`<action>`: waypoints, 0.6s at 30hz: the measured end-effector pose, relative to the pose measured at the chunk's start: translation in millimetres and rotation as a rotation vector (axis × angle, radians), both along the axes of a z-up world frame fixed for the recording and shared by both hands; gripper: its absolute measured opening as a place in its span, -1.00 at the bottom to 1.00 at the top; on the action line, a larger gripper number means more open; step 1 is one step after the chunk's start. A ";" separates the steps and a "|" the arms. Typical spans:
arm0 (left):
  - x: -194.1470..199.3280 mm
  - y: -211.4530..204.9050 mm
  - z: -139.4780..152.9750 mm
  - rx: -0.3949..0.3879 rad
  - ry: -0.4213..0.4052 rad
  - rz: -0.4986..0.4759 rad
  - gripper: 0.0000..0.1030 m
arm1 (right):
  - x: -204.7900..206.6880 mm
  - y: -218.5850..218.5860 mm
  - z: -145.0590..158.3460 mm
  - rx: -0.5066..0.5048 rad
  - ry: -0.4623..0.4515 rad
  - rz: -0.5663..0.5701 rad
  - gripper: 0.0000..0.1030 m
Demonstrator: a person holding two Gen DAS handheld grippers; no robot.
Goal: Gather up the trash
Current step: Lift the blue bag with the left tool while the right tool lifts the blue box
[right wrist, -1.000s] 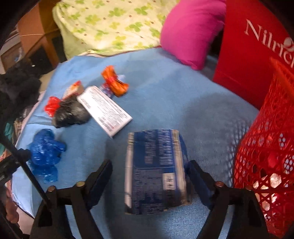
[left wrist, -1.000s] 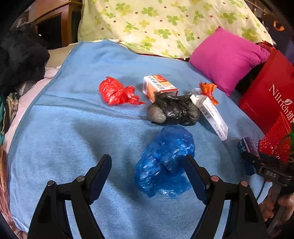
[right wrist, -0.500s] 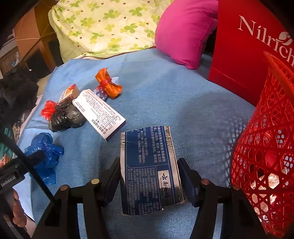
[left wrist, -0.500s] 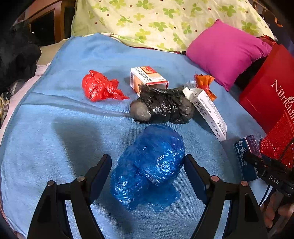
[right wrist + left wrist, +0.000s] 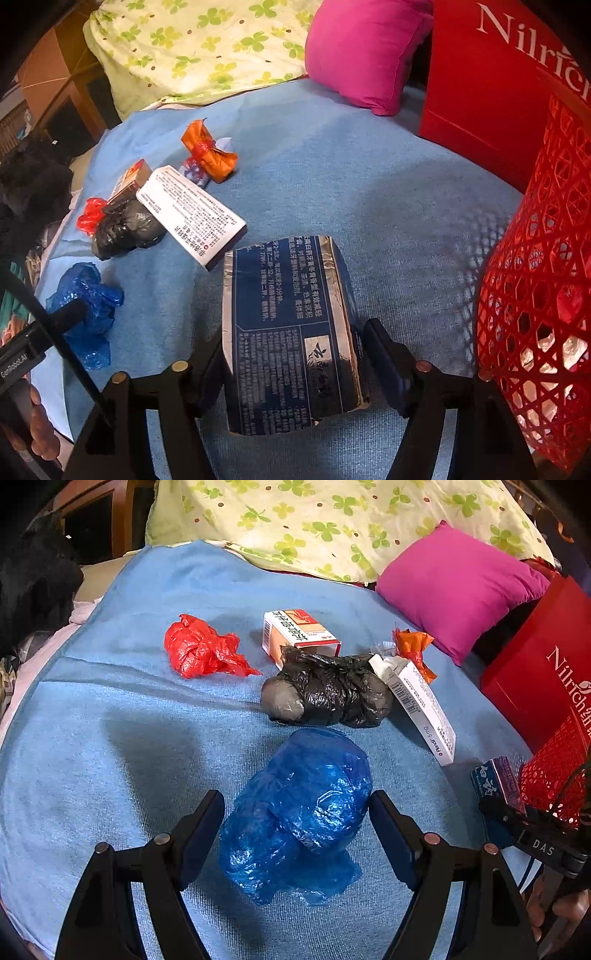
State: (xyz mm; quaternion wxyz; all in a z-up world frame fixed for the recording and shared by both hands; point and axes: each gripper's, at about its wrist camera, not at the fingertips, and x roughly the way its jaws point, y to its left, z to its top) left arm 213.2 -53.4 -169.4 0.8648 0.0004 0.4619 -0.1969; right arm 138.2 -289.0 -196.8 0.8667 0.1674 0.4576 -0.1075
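Observation:
A crumpled blue plastic bag (image 5: 299,812) lies on the blue blanket (image 5: 110,720) between the fingers of my left gripper (image 5: 295,797), which is open with neither pad pressing it. My right gripper (image 5: 293,332) has a dark blue printed box (image 5: 288,332) between its pads, which touch both sides while the jaws are opening slightly. The box looks tipped up off the blanket. A red mesh basket (image 5: 535,295) with some trash inside stands just right of it. Farther back lie a black bag (image 5: 332,694), a red bag (image 5: 199,650), an orange-white box (image 5: 295,631), a white box (image 5: 421,705) and an orange wrapper (image 5: 412,646).
A red paper bag (image 5: 480,85) stands behind the basket. A magenta cushion (image 5: 454,587) and a clover-print pillow (image 5: 332,520) lie at the back. Dark clothes (image 5: 33,587) are piled off the bed's left edge. A hand (image 5: 40,424) holds the left gripper's handle.
My left gripper moved forward, so the blue bag now lies between its fingers. My right gripper closed in on the dark blue box, which now looks nearer and tipped up.

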 end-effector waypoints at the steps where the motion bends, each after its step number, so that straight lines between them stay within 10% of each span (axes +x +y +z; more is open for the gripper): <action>1: 0.3 -0.6 -0.4 0.002 -0.004 -0.001 0.57 | -1.0 0.9 0.4 -0.008 -0.006 -0.005 0.24; 18: -13.5 -9.5 11.6 0.005 -0.076 -0.046 0.05 | -6.9 36.5 19.3 0.054 -0.124 0.096 0.22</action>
